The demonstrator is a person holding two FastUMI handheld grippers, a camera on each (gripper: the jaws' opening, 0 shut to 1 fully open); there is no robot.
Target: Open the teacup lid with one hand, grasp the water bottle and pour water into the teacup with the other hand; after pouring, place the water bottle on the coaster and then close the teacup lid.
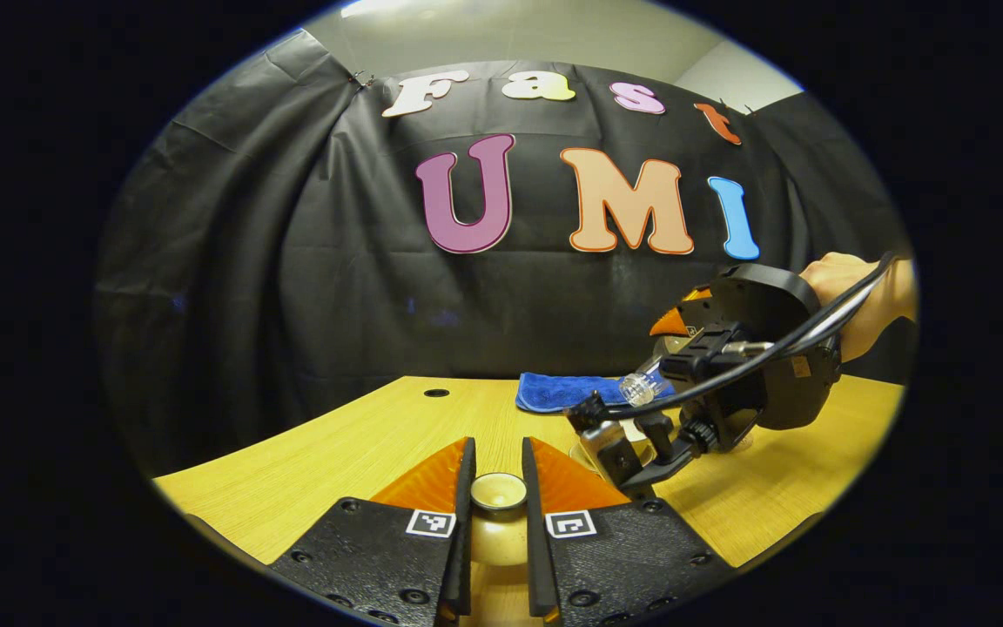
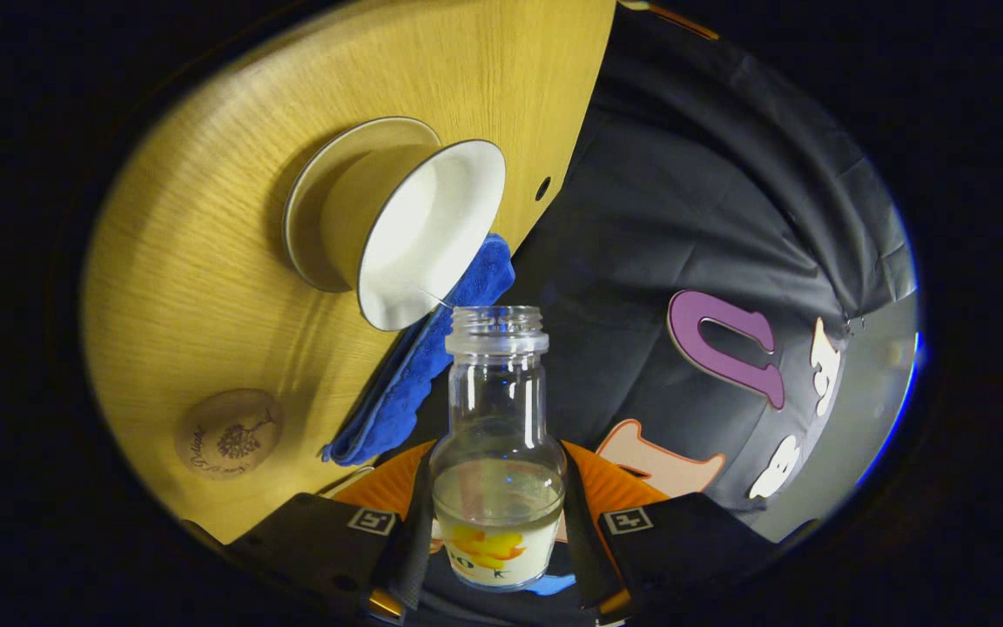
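Right gripper view: teacup (image 2: pixel 397 231) on wooden table (image 2: pixel 205 218).

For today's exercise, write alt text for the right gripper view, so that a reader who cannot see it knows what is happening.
The right gripper holds a clear glass water bottle, uncapped and partly filled, tipped towards an open white-lined teacup on its saucer on a wooden table. A blue cloth lies beside the cup, and a round wooden coaster sits apart nearer the table edge.

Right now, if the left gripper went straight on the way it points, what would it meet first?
Probably nothing nearby: holding the teacup lid, the left gripper points over bare table towards the black cloth wall; depth is unclear.
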